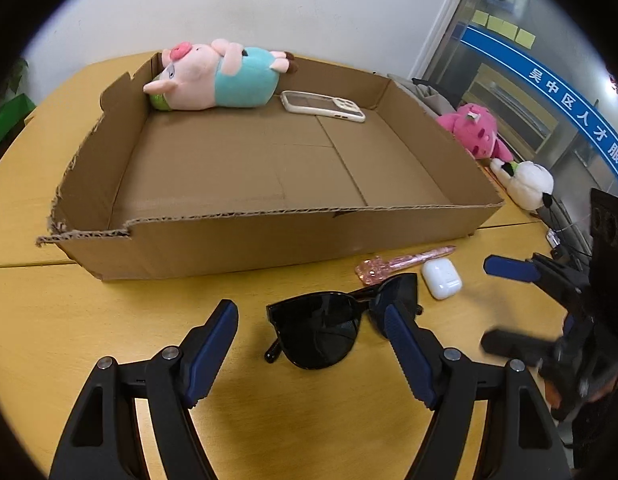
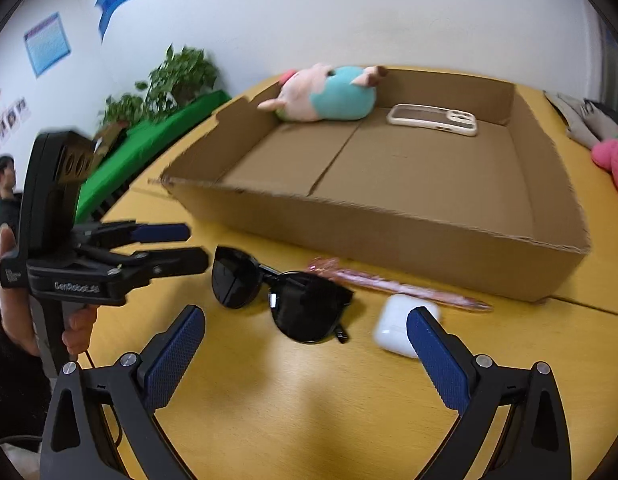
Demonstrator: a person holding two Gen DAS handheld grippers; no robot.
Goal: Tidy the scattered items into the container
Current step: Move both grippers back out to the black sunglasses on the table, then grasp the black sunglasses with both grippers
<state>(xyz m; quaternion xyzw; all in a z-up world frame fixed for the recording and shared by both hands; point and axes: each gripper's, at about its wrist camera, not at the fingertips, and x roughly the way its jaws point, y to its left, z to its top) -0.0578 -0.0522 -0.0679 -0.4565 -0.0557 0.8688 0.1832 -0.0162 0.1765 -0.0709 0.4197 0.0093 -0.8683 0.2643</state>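
Black sunglasses (image 1: 325,328) lie folded on the yellow table in front of the cardboard box (image 1: 269,240). My left gripper (image 1: 309,308) hovers open just short of them, nothing pressed between its blue pads. In the right wrist view it (image 2: 195,246) sits left of the sunglasses (image 2: 277,296). My right gripper (image 2: 307,316) is open too, with the white earbud case (image 2: 393,328) by its right finger. A pink glitter pen (image 2: 409,288) lies along the box wall (image 2: 389,240). Inside the box are a pig plush (image 1: 213,76) and a phone (image 1: 323,106).
A pink plush (image 1: 475,132) and a white plush (image 1: 525,184) lie on the table right of the box. A potted plant (image 2: 181,76) and a green surface (image 2: 149,148) stand beyond the table's left edge. A person (image 2: 3,184) stands far back.
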